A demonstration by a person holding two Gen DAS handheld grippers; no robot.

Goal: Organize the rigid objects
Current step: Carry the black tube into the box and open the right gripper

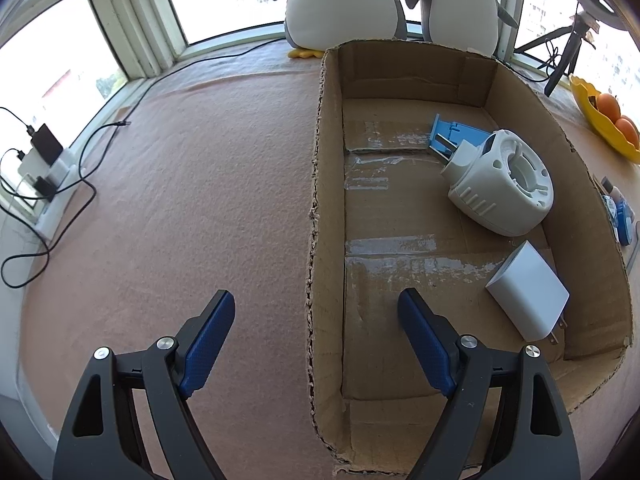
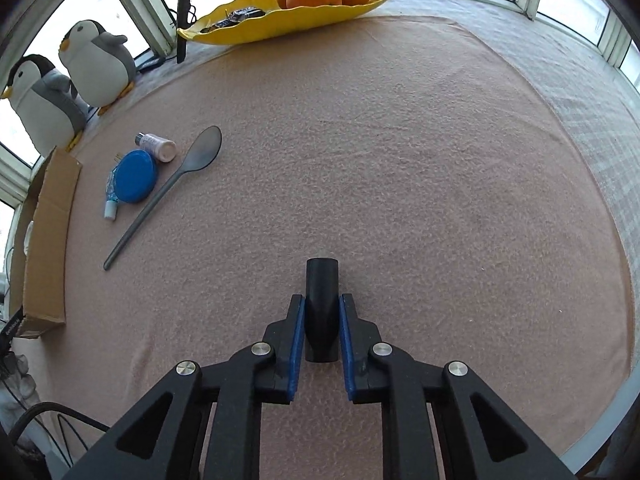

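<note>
1. The cardboard box [image 1: 440, 240] lies open-topped on the pink-covered desk [image 1: 200, 200]; its torn left wall runs between the left claw's fingers, with bare cloth stretching wide to its left.
2. Inside the box, toward its right wall, lie a white round plastic housing [image 1: 502, 184], a blue plastic piece [image 1: 456, 134] touching its far end, and a white plug adapter [image 1: 528, 298] nearer.
3. Outside, a grey spoon [image 2: 172, 188], a blue lid [image 2: 134, 176] and a small white bottle [image 2: 158, 147] cluster just beside the box's right wall.
4. The left claw [image 1: 316, 316] hangs wide, empty, straddling the wall.
5. The right claw [image 2: 322, 312] grips a black tube [image 2: 322, 304] low over bare cloth, well apart from the cluster.
</note>
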